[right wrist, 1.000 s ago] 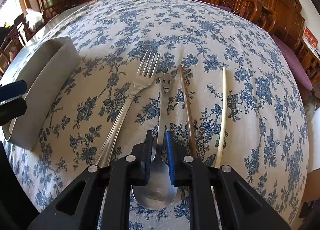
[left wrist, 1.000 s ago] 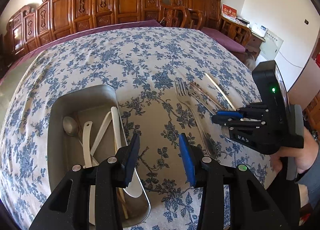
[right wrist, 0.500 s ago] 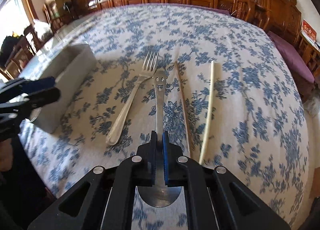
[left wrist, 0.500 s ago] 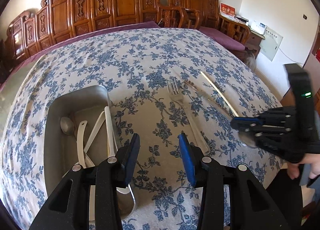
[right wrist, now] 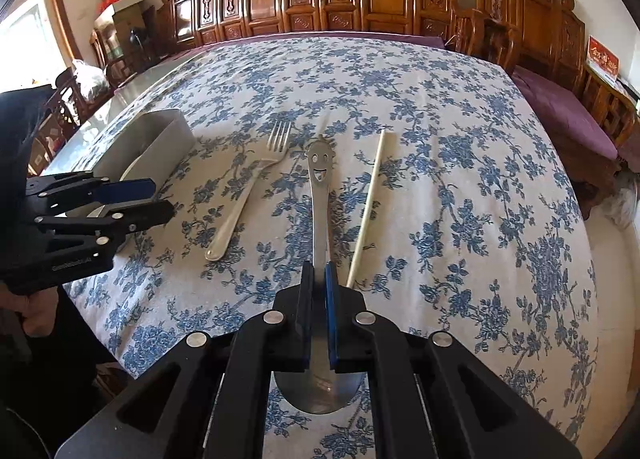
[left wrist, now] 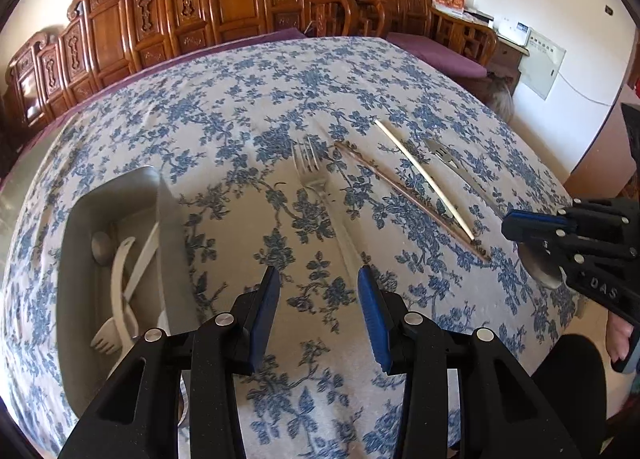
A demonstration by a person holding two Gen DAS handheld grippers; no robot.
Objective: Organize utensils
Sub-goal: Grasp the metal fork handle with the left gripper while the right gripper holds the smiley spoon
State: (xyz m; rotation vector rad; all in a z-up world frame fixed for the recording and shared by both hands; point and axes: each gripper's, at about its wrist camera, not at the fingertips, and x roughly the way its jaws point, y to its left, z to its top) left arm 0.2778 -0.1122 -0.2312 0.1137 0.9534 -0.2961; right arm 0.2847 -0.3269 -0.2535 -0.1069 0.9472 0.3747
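A grey metal tray (left wrist: 116, 195) at the left of the flowered tabletop (left wrist: 248, 107) holds white plastic utensils (left wrist: 124, 283). The left gripper (left wrist: 318, 311) hovers, jaws partly open and empty. The right gripper (right wrist: 319, 315) clamps a steel smiley-handled spoon (right wrist: 320, 195), lifted above the cloth.

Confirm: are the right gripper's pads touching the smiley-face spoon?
Touching. The right wrist view shows the right gripper with both pads clamped against the smiley-face spoon handle, no gap.
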